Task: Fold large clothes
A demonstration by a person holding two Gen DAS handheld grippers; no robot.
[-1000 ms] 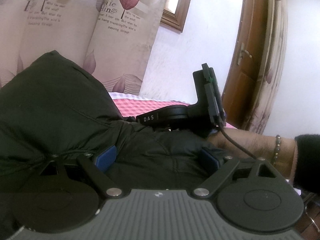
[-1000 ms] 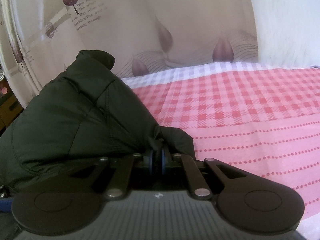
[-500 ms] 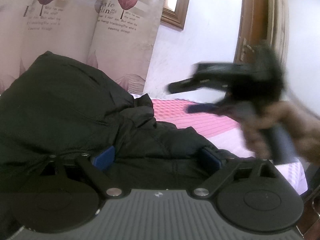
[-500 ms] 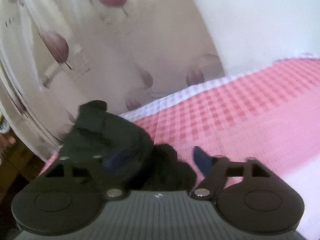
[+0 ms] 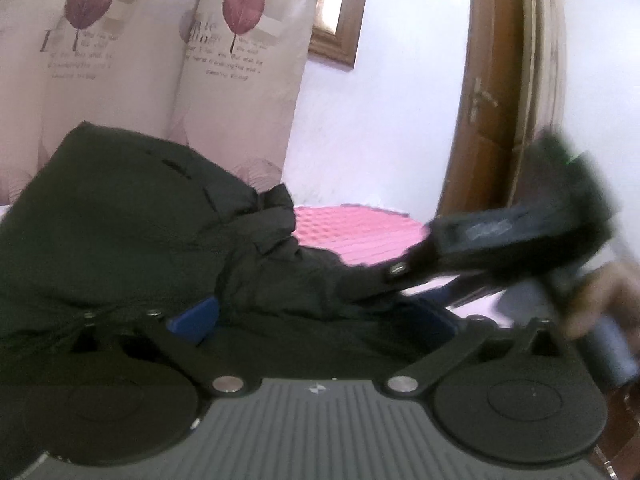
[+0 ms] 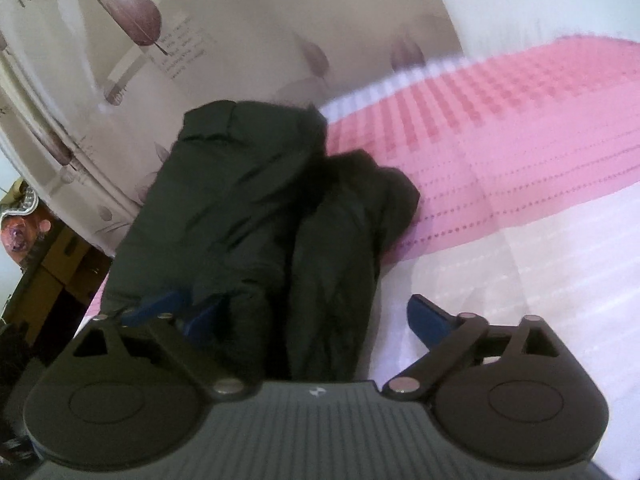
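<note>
A black padded jacket (image 5: 132, 232) lies bunched on a pink checked bedsheet (image 5: 360, 232). In the right wrist view the jacket (image 6: 256, 208) is folded into a long heap with a sleeve end toward the sheet (image 6: 520, 140). My left gripper (image 5: 316, 316) is open, its blue pads wide apart, low against the jacket. My right gripper (image 6: 316, 316) is open above the jacket's near end, and shows blurred at the right of the left wrist view (image 5: 500, 240), hand-held.
A leaf-print curtain (image 5: 160, 52) hangs behind the bed. A wooden door (image 5: 492, 120) stands at the right, a wooden window frame (image 5: 340, 16) beside the curtain. Brown furniture (image 6: 52, 264) sits left of the bed.
My right gripper has let go of the jacket, opened wide and pulled back and up. The released fabric has dropped onto the heap. My left gripper stays open in place.
</note>
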